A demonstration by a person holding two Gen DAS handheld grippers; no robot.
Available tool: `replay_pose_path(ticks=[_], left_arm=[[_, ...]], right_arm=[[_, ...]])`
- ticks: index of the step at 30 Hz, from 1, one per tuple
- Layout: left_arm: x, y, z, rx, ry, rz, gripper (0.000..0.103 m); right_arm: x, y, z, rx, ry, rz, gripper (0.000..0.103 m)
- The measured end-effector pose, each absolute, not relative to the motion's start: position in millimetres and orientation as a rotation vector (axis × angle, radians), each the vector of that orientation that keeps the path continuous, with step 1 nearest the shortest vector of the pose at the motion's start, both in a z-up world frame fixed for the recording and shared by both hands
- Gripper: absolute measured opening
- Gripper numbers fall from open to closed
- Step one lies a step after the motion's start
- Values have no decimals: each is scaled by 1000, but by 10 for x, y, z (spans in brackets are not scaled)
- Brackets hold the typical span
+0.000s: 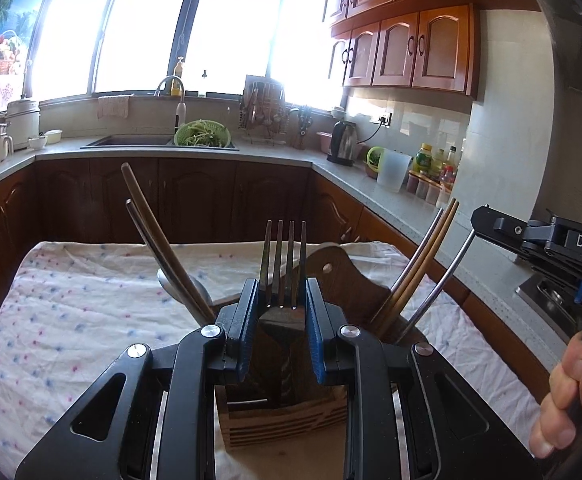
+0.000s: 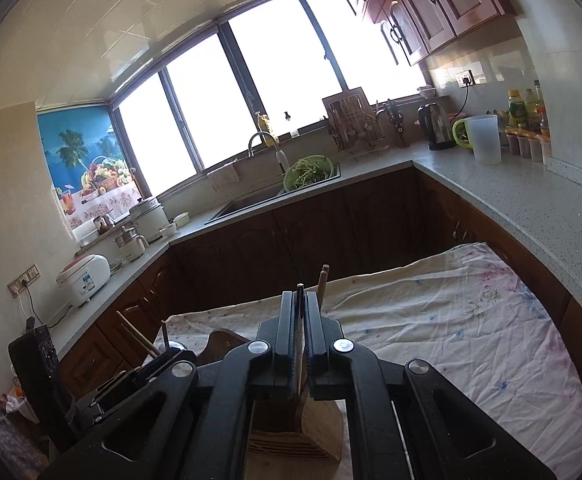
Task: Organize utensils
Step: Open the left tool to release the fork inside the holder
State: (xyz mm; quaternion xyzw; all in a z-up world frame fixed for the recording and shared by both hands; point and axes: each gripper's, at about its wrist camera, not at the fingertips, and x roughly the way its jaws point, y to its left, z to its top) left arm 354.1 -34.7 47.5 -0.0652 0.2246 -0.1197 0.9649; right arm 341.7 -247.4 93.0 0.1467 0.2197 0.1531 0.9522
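A wooden utensil holder [image 1: 283, 416] stands on the cloth-covered table [image 1: 71, 312]. My left gripper [image 1: 283, 304] is above it, shut on a steel fork [image 1: 285, 256] held tines up. Dark chopsticks [image 1: 151, 232] and a spoon [image 1: 179, 284] lean left in the holder. Golden chopsticks [image 1: 423, 256] and a steel rod [image 1: 443, 276] lean right. My right gripper [image 2: 299, 312] is shut on a thin dark utensil [image 2: 299, 300] over the holder [image 2: 315, 428]. A wooden chopstick tip [image 2: 323, 284] shows behind it. The right gripper's body [image 1: 551, 240] shows at the right of the left wrist view.
A kitchen counter [image 2: 511, 200] wraps around the room, with a sink [image 1: 131, 142], a green colander [image 1: 203, 134], a kettle [image 1: 343, 142], a dish rack [image 1: 263, 114], a plastic jug [image 1: 391, 170] and bottles [image 1: 431, 160]. A rice cooker [image 2: 85, 280] sits at the left.
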Motion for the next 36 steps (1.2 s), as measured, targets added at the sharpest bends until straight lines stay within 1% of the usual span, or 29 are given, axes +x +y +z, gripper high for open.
replay_pose_path(ticks=[5,21,22,24,26,27,29,30,32,34,36], left_arm=[[3537,-320,345,-135,480,-241,21],[3583,-245,371,-147,511,-248,22],[3585,-245,371,-147,514,-248,22],[3592,-248,374,-147,520,-248,22],[3597,-251,380,-149,526,-247,22],[3602,-254,386,-151,529,-250,23],[3600,-275,389,-150,532,-262,31],[3598,-293,394,-144,533,-265,34],[3580,-331,407,-130,530,-264,42],[3557,-353,422,-122,524,-261,46],[3533,-351,444,-127,518,-261,47]], right_arm=[[3436,-2442,814,298,468,308,4],[3453,-2437,823,305,481,308,5],[3451,-2437,821,304,481,308,5],[3452,-2438,818,305,484,312,10],[3447,-2449,818,314,484,313,10],[3449,-2454,818,316,485,315,10],[3449,-2464,822,321,487,317,10],[3448,-2469,821,323,489,316,10],[3441,-2485,824,331,491,315,11],[3424,-2510,829,342,490,316,14],[3395,-2542,850,349,483,310,21]])
